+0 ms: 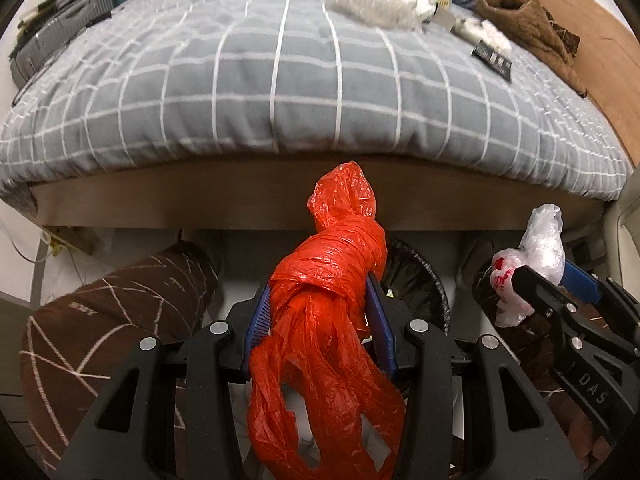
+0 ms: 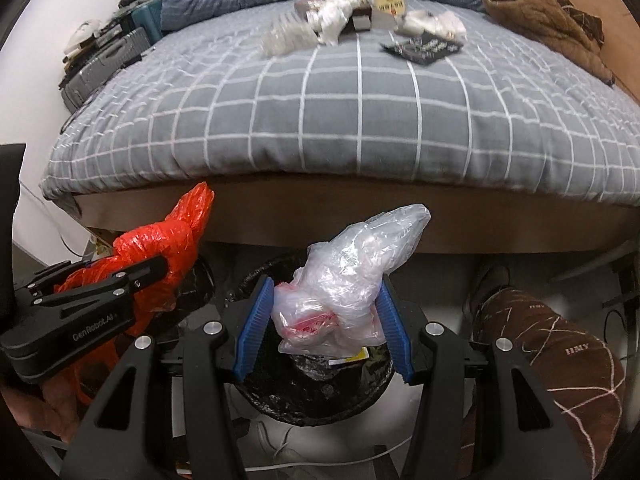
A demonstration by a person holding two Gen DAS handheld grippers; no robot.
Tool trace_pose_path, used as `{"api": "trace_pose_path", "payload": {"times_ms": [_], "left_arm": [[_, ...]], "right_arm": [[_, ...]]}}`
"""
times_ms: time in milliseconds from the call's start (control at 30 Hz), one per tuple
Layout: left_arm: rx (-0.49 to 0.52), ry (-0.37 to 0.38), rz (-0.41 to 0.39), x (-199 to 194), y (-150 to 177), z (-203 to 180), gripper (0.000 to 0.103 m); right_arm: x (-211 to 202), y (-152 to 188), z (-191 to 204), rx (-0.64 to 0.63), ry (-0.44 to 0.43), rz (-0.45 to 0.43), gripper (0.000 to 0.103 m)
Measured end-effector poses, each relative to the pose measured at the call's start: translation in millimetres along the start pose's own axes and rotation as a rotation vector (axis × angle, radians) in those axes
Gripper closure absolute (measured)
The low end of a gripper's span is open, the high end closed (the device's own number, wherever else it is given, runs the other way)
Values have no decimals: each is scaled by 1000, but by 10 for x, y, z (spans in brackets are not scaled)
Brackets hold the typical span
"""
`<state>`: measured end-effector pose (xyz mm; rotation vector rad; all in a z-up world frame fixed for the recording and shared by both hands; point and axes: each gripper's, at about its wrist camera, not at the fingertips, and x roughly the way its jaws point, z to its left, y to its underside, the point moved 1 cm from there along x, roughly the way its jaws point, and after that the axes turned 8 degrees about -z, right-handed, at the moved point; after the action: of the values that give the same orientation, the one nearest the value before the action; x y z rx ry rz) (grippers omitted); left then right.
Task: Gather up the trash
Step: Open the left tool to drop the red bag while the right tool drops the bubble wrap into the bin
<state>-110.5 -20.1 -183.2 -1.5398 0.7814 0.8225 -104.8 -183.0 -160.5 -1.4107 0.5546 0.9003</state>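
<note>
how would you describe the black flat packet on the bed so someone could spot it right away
Start at the bed with the grey checked cover and look to its far end, where a cluster of litter lies. The black flat packet sits at the near right edge of that cluster, close to the brown garment. Its neighbours are clear or white crumpled plastic; it alone is dark, flat and printed with pale lettering.

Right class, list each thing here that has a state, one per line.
Left gripper: shut on red bag.
Right gripper: shut on clear bag.
Bin: open, lined, below clear bag.
Wrappers: loose on bed.
</note>
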Motion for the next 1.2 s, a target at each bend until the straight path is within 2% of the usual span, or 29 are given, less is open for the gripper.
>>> {"api": "trace_pose_path", "payload": {"times_ms": [433, 600, 767, 833, 933, 1200], "left_arm": [[27, -14, 79, 582, 139, 48, 59], [-1, -16, 98, 674, 151, 125, 59], [11, -14, 103, 697, 143, 60, 59], [21, -4, 104, 709, 141, 8, 59], [35, 13, 111, 713, 163, -71, 59], [75, 37, 132, 756, 178, -327, 59]], "right_arm": [[545, 140, -34, 0, 2, 118, 52], [678, 159, 20, -15, -22, 137, 49], [734, 210, 24, -35, -8, 151, 42], [720, 208, -20, -25, -2, 144, 31], [663, 192, -109, -11, 19, 119, 23], [487, 188, -455, 65, 94, 77, 10]]}}
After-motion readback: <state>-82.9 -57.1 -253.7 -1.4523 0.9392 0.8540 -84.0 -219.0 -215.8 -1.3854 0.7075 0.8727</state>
